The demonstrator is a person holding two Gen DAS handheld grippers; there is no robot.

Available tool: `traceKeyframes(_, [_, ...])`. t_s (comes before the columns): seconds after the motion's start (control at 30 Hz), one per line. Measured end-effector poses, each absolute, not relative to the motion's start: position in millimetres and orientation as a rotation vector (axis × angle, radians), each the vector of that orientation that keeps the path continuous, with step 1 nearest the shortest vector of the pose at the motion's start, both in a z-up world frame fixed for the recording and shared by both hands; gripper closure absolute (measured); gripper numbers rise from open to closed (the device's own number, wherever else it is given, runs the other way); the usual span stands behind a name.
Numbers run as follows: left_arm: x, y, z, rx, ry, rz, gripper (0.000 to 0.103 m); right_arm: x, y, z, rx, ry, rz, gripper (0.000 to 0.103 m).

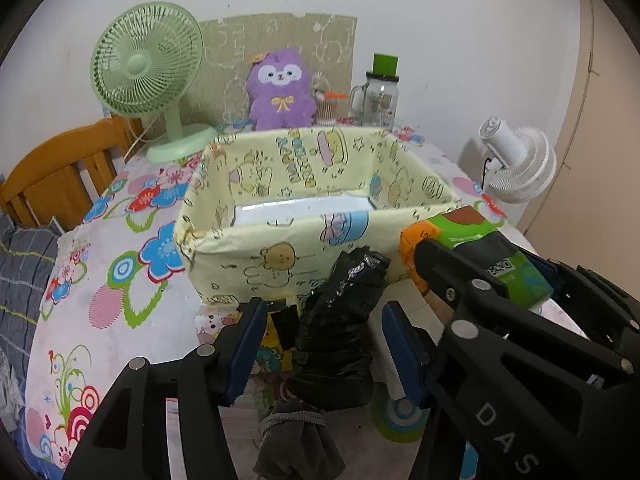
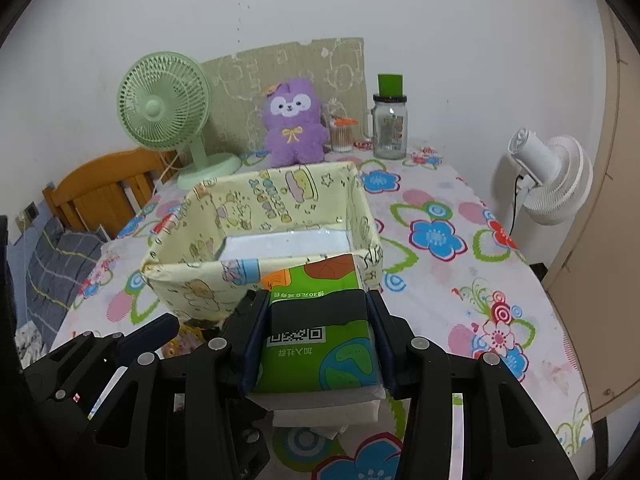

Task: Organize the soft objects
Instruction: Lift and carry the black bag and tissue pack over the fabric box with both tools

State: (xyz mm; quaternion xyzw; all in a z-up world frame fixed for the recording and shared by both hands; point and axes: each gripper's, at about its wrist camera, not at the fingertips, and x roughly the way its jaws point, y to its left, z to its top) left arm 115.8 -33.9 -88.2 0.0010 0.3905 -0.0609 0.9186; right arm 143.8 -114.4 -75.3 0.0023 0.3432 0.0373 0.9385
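A yellow cartoon-print fabric box (image 1: 256,240) (image 2: 200,280) stands open on the flowered table, its white bottom bare. My right gripper (image 2: 316,340) is shut on a green tissue pack (image 2: 316,340) and holds it at the box's near right corner; the pack also shows in the left wrist view (image 1: 472,236). My left gripper (image 1: 324,344) is open around a black crumpled plastic roll (image 1: 340,320) in front of the box. A grey cloth (image 1: 296,436) lies below the roll. A small colourful packet (image 1: 272,352) lies beside it.
At the table's back stand a green desk fan (image 2: 164,120), a purple plush toy (image 2: 294,124), a cotton swab jar (image 2: 342,134) and a glass jar with a green lid (image 2: 390,120). A white fan (image 2: 548,176) stands right. A wooden chair (image 2: 100,192) is left.
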Motion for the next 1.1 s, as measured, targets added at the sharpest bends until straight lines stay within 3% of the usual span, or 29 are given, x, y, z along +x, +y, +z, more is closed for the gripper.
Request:
traceKeyframes(0.17, [121.9, -34.9, -101.3, 0.01, 0.825, -0.121, 0.045, 149.9, -117.8, -87.4, 0.007, 0.73, 0.066, 0.053])
traceKeyframes(0.5, [126.6, -36.7, -109.5, 0.014, 0.83, -0.113, 0.076, 156.2, -120.0, -97.6, 0.015, 0.763, 0.063, 0.053])
traceKeyframes(1.1, [111.2, -37.2, -61.0, 0.021, 0.741, -0.116, 0.079, 142.2, -116.0, -55.0, 0.025, 0.681, 0.086, 0.053])
